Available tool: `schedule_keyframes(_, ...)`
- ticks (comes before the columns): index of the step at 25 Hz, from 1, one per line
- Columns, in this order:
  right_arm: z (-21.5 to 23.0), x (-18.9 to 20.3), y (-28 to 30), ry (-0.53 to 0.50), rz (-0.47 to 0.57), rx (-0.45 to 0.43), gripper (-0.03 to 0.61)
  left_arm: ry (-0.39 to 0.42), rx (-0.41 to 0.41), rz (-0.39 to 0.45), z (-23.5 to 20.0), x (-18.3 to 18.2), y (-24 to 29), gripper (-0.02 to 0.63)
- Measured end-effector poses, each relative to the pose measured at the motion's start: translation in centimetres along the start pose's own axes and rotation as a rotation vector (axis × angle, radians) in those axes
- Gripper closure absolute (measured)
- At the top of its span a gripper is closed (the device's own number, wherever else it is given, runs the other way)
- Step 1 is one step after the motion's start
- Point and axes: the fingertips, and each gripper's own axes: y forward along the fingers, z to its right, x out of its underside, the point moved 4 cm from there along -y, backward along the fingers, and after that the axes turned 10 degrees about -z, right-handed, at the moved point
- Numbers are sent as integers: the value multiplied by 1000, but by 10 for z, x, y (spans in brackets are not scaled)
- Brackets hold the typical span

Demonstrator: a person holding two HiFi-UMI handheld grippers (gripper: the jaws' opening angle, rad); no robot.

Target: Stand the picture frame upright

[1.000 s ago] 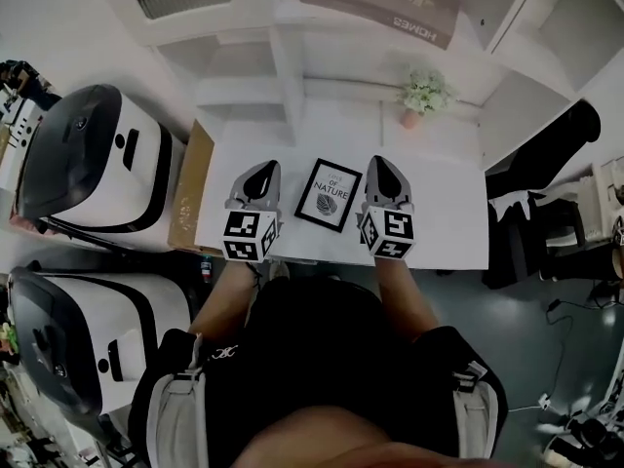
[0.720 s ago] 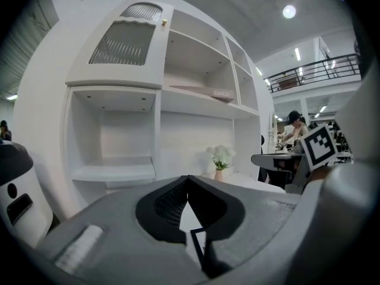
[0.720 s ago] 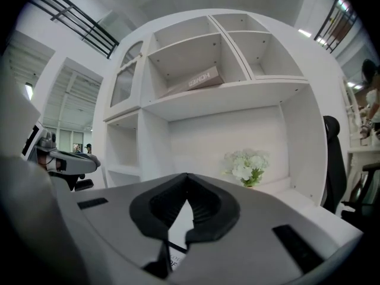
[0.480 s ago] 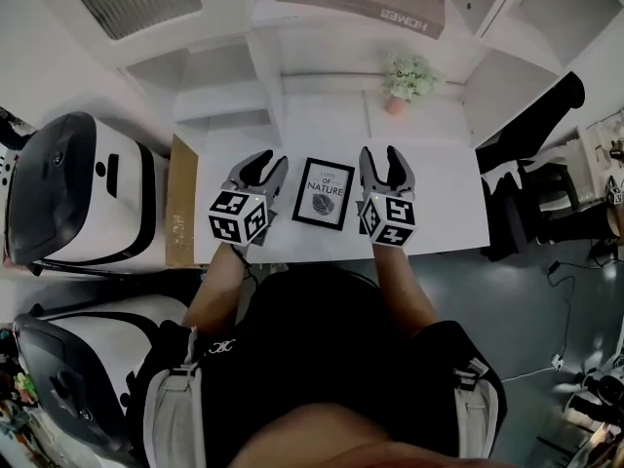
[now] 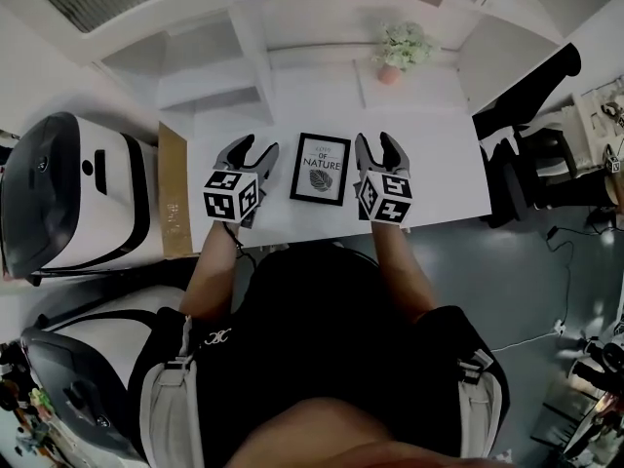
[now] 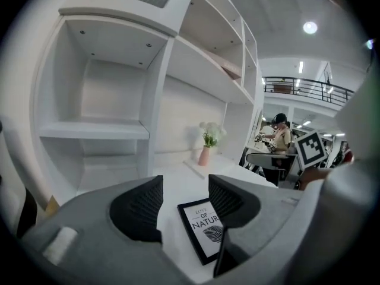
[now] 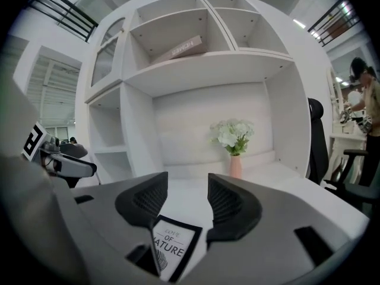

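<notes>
Nearest, white table front edge runs just below picture frame; frame lies flat, face up, narrow margin to that edge. Left gripper just left of frame, jaws opening, nothing between them. Right gripper just right of frame, jaws opening, likewise empty. Both apart from frame. Right of frame: wide bare tabletop. Beyond frame: open strip, then pink vase of white flowers, shelf unit behind.
</notes>
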Motion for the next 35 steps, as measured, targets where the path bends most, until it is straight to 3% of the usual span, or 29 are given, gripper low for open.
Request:
schedule_keyframes(14,-12,79,33,29,-216,24,370,-32,42,-145,-25,58,26,376)
schedule_keyframes(22,-15,138,54,49,-404,29,371,-50,82,-222,-35,84,43,376)
schedule_keyframes(35,-18,191,88,30,-625,91,392,-74,101,-257,-55,94,50,376)
